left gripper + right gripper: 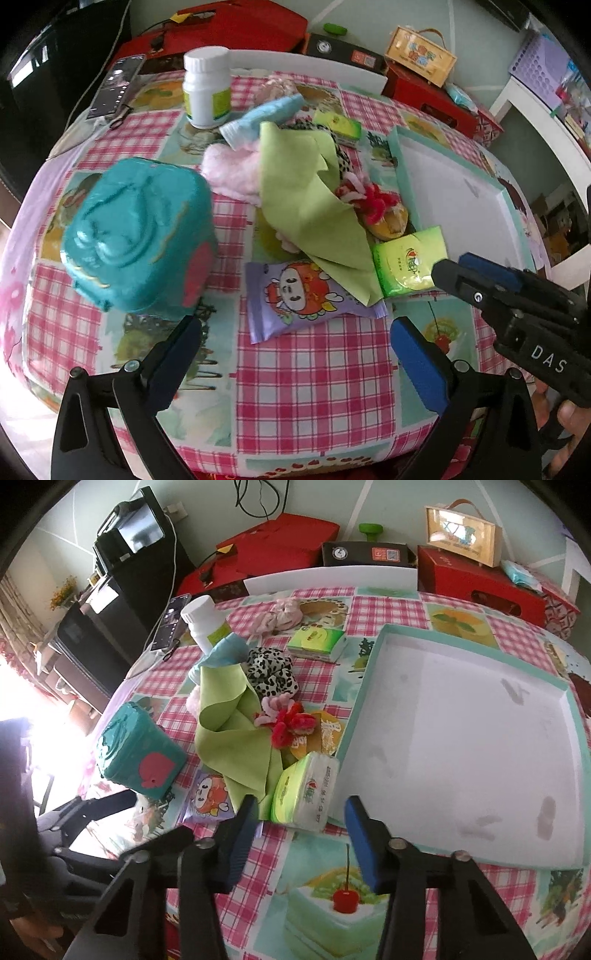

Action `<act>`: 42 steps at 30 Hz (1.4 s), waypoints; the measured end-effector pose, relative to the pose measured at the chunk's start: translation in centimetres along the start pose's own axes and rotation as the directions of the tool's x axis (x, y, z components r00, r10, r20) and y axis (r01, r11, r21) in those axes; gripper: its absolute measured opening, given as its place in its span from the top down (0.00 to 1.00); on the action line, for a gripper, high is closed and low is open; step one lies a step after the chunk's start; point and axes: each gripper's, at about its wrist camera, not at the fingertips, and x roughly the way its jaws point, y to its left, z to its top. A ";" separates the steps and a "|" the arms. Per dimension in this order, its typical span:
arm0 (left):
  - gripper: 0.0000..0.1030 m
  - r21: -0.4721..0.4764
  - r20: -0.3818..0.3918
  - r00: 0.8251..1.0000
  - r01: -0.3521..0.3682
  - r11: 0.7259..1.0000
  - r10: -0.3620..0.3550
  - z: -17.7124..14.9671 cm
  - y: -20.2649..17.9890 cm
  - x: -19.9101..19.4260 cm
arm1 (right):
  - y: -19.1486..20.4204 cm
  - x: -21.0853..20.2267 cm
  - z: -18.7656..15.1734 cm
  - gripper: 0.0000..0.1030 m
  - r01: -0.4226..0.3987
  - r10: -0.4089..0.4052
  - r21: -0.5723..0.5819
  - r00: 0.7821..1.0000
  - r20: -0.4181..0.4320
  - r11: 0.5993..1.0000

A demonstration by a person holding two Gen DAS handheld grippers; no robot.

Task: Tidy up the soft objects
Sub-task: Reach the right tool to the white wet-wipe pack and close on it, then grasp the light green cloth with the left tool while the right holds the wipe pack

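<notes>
A heap of soft things lies mid-table: a green cloth [310, 192] [236, 734], a leopard scrunchie [269, 672], a pink fluffy piece [229, 170], a red and pink yarn bit [288, 720], a purple snack pack [299, 295] [207, 797] and a green tissue pack [410, 266] [303, 790]. My left gripper [295, 332] is open above the cloth's near side, just short of the purple pack. My right gripper [301, 812] [465, 273] is open with its fingertips either side of the tissue pack's near end. An empty teal-rimmed tray [369, 686] [402, 158] lies to the right.
A teal wrapped box [140, 236] [136, 753] stands at the left. A white bottle [207, 88] [203, 624], a blue pouch [262, 118], a second green tissue pack [317, 642] [340, 125] and a pink scrunchie [284, 613] lie farther back. A phone [114, 85], red boxes [480, 579] and a white board [328, 578] line the far edge.
</notes>
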 end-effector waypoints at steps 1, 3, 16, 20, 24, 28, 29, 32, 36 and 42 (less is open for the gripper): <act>0.01 0.002 -0.004 1.000 0.002 1.000 -0.002 0.1 -0.1 0.2 | -0.1 0.2 0.1 0.54 -0.002 0.002 0.001 1.000 -0.003 1.000; 0.01 0.005 -0.004 1.000 0.002 1.000 -0.002 0.3 -0.4 0.5 | -0.2 0.5 0.2 0.57 -0.004 0.004 0.003 1.000 -0.007 1.000; 0.01 -0.009 -0.004 1.000 -0.013 1.000 0.013 1.3 -0.1 1.8 | -0.4 1.1 1.1 0.74 -0.053 0.053 0.001 0.999 0.006 0.999; 0.01 -0.017 -0.009 1.000 -0.013 1.000 0.012 1.4 0.1 2.2 | 0.3 1.0 1.2 0.74 -0.089 0.089 -0.022 0.996 0.011 0.996; 0.01 -0.020 -0.004 1.000 -0.019 1.000 0.019 1.4 0.3 2.2 | 0.8 1.7 1.2 0.74 -0.066 0.065 -0.050 0.998 -0.008 0.997; 0.01 -0.024 -0.008 1.000 -0.018 1.000 0.018 1.3 0.6 2.2 | 0.8 2.2 1.3 0.74 -0.071 0.070 -0.051 0.997 -0.018 0.996; 0.01 -0.023 -0.008 1.000 -0.020 1.000 0.019 1.4 0.5 2.3 | 0.7 2.4 1.3 0.74 -0.068 0.067 -0.048 0.997 -0.023 0.997; 0.01 -0.018 -0.009 1.000 -0.026 1.000 0.026 1.4 0.4 2.3 | 0.5 2.9 1.4 0.74 -0.065 0.064 -0.036 0.997 -0.036 0.997; 0.01 -0.010 -0.012 0.999 -0.032 0.999 0.032 1.5 0.1 2.6 | 0.4 3.6 1.5 0.74 -0.066 0.064 -0.032 0.997 -0.048 0.997; 0.06 0.001 -0.010 0.999 -0.032 1.000 0.032 1.7 -0.2 2.7 | 0.5 3.0 1.6 0.76 -0.055 0.053 -0.052 0.998 -0.034 0.997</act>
